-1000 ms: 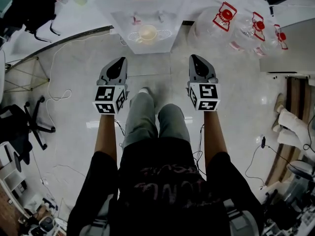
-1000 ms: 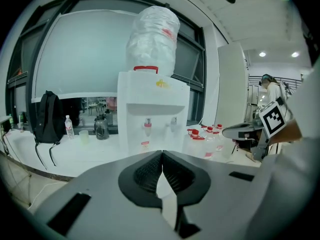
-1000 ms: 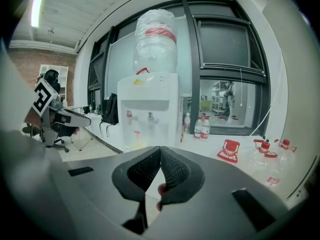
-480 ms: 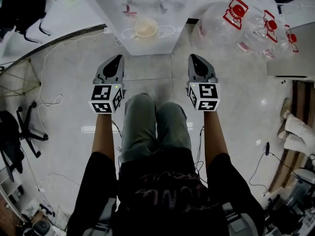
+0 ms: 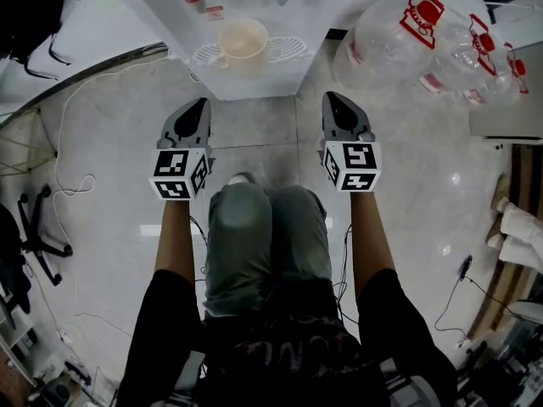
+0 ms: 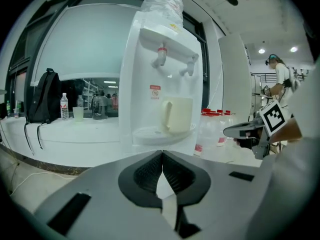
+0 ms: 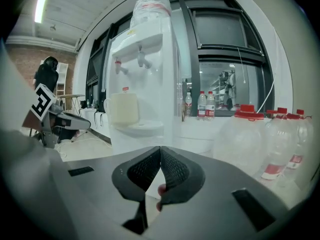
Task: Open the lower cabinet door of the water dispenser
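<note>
The white water dispenser (image 5: 246, 24) stands straight ahead of me, with a cream cup (image 5: 243, 43) on its drip tray. In the left gripper view the dispenser (image 6: 165, 69) and the cup (image 6: 176, 115) fill the middle, and its lower cabinet door is hidden behind the gripper body. My left gripper (image 5: 204, 103) and right gripper (image 5: 329, 97) hover side by side short of the dispenser, both shut and empty. The left gripper's jaws (image 6: 162, 154) meet at the tips, and so do the right gripper's (image 7: 160, 149). In the right gripper view the dispenser (image 7: 145, 69) stands left of centre.
Large clear water jugs (image 5: 399, 36) with red caps stand on the floor to the dispenser's right. A white cable (image 5: 72, 185) and an office chair (image 5: 34, 227) lie to the left. A backpack (image 6: 42, 96) and a bottle (image 6: 63, 106) rest on the ledge. My knees (image 5: 263, 219) are between my arms.
Both grippers have sunk together, still shut. The dispenser and cup look larger and sit higher in the head view, and my knees have come up between the arms.
</note>
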A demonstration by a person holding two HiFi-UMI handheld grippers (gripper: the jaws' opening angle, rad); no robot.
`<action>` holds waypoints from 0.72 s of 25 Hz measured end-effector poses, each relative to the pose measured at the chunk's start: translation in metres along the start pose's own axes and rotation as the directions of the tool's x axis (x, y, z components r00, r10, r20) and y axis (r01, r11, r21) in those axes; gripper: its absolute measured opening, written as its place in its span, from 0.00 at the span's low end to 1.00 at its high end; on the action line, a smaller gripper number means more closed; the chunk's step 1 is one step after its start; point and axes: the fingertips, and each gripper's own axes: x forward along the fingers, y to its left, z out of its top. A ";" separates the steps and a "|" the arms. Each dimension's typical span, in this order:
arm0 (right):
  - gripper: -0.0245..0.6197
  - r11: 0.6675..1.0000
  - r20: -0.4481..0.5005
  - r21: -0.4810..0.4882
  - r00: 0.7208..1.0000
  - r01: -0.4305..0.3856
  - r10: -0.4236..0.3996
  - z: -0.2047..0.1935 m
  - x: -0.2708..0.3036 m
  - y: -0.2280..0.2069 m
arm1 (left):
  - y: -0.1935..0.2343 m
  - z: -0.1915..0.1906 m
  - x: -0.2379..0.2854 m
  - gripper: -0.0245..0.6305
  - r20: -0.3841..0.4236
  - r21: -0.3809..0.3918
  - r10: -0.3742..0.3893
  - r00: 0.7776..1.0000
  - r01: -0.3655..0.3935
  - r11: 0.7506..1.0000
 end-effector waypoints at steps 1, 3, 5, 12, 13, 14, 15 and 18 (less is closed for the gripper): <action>0.06 1.000 0.001 0.001 1.000 0.001 -0.001 -0.005 0.005 -0.002 | 0.000 -0.005 0.005 0.06 0.001 0.005 -0.003 1.000 0.003 1.000; 0.06 1.000 0.005 0.005 1.000 0.004 -0.004 -0.015 0.013 -0.005 | 0.001 -0.014 0.015 0.06 0.006 0.006 -0.010 1.000 0.010 1.000; 0.06 1.000 0.008 0.011 1.000 0.004 -0.004 -0.025 0.023 -0.007 | 0.004 -0.024 0.025 0.06 0.007 0.008 -0.013 1.000 0.013 1.000; 0.06 1.000 0.012 0.004 1.000 -0.008 0.008 -0.058 0.058 -0.014 | 0.015 -0.059 0.057 0.06 0.008 0.011 -0.020 1.000 0.020 1.000; 0.06 1.000 0.015 0.007 1.000 -0.009 0.009 -0.062 0.063 -0.014 | 0.016 -0.063 0.059 0.06 0.005 0.013 -0.022 1.000 0.022 1.000; 0.06 1.000 0.016 0.009 1.000 -0.010 0.010 -0.065 0.067 -0.015 | 0.016 -0.068 0.062 0.06 0.002 0.017 -0.024 1.000 0.024 1.000; 0.06 1.000 0.016 0.010 1.000 -0.011 0.010 -0.069 0.071 -0.016 | 0.017 -0.072 0.065 0.06 -0.002 0.022 -0.026 1.000 0.026 0.999; 0.06 1.000 0.019 0.007 1.000 -0.015 0.014 -0.075 0.084 -0.017 | 0.018 -0.083 0.071 0.06 -0.015 0.034 -0.032 0.999 0.032 0.999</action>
